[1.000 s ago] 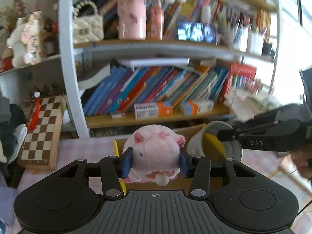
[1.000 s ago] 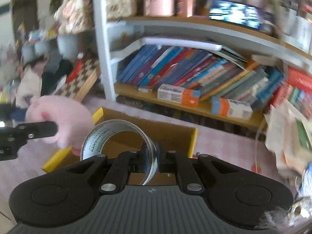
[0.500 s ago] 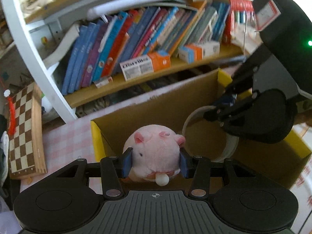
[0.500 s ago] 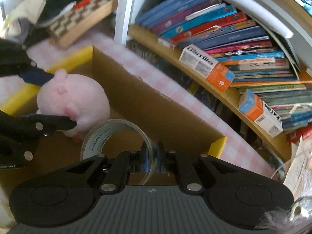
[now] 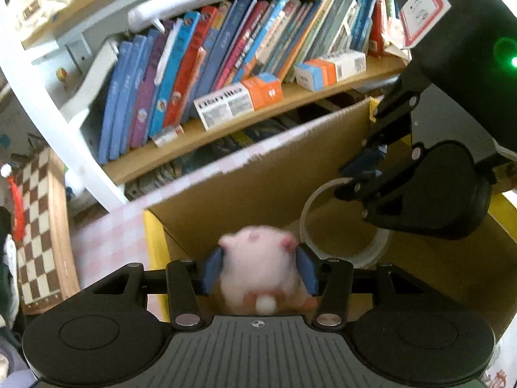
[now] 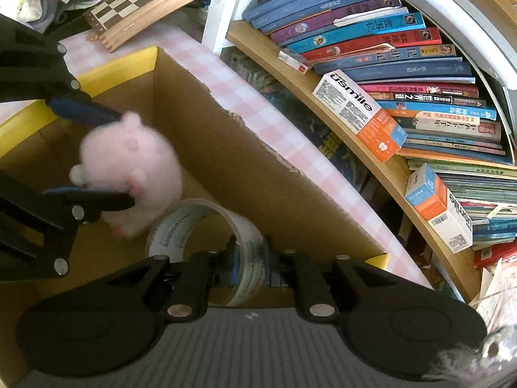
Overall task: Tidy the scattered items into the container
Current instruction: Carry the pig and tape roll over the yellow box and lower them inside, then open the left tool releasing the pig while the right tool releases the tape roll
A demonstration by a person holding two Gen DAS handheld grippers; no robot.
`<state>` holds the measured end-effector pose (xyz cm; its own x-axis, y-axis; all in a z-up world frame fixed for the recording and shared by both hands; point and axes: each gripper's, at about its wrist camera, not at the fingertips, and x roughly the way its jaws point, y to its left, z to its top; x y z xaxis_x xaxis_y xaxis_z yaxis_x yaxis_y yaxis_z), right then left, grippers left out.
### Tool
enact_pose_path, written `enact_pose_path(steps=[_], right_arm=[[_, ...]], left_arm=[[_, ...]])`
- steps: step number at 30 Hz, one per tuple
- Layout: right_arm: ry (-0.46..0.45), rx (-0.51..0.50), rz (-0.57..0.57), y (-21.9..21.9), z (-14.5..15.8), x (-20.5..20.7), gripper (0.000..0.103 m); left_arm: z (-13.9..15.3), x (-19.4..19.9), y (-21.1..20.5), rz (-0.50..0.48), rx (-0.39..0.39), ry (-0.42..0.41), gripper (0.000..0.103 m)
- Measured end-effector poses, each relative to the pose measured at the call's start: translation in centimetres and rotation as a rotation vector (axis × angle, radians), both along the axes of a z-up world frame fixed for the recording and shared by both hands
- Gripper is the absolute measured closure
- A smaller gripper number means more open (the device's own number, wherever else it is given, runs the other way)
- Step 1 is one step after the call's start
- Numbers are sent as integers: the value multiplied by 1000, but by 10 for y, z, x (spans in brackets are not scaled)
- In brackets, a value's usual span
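Observation:
A pink plush toy sits blurred between the blue pads of my left gripper, low inside the cardboard box; the pads look slightly apart from it. In the right wrist view the plush toy hangs between the left gripper's fingers above the box floor. My right gripper is shut on the wall of a clear tape roll, held inside the box. The tape roll and the right gripper also show in the left wrist view.
The box has yellow edges and stands on a pink checked cloth. A bookshelf full of books and toothpaste boxes stands right behind it. A wooden chessboard lies to the left.
Both grippers have come down into the box. The plush toy now looks blurred and lower between the left pads, which seem a little wider. The tape roll stays clamped.

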<state>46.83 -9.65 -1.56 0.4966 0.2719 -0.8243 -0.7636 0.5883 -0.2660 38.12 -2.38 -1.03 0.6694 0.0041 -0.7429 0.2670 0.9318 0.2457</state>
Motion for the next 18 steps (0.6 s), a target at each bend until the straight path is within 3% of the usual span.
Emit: enact_pose_path(steps=[5,18], right_arm=[[-29,47,-20,-6,13,1,66],[-72,214,-60,-34,70,-35,61]], left_arm=[[11,-4,4,-3,-18,-38,48],[65,-54,11,-19,-113,-206,45]])
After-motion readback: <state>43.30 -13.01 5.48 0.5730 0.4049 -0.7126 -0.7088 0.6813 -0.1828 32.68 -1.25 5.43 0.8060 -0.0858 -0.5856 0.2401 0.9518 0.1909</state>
